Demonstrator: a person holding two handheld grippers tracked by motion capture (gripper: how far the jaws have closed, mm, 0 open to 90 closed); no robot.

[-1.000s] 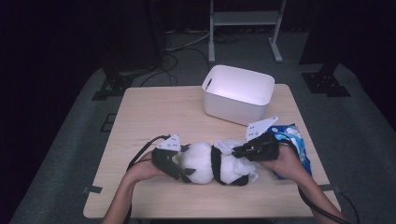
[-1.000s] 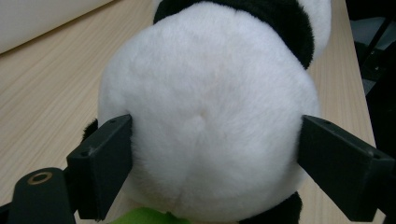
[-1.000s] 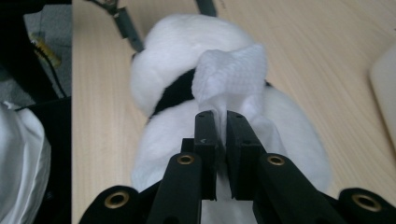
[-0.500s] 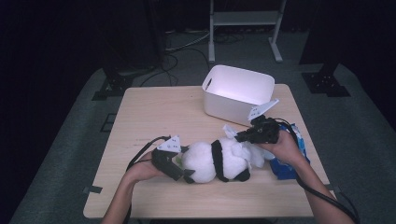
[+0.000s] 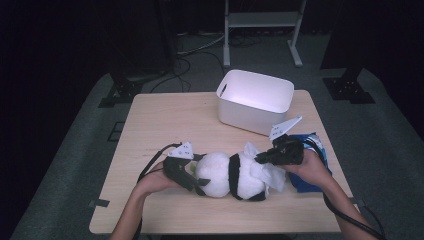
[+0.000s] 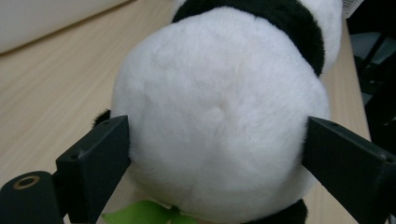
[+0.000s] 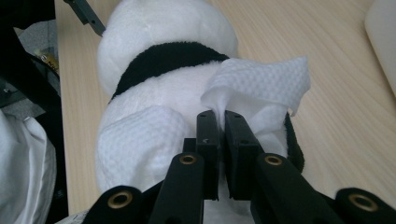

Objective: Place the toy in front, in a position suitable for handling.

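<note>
The high view showed a black-and-white plush panda toy (image 5: 225, 176) lying on the light wooden tabletop (image 5: 165, 120) between the two hand-held grippers. The left hand-held gripper (image 5: 192, 180) had just been opening; its jaws stood wide on either side of the toy's round white end, flush against the fur. The right hand-held gripper (image 5: 260, 159) was clamped together on a white textured cloth (image 5: 267, 172) draped over the toy. A white rectangular plastic bin (image 5: 255, 100) stood beyond the right hand-held gripper.
</note>
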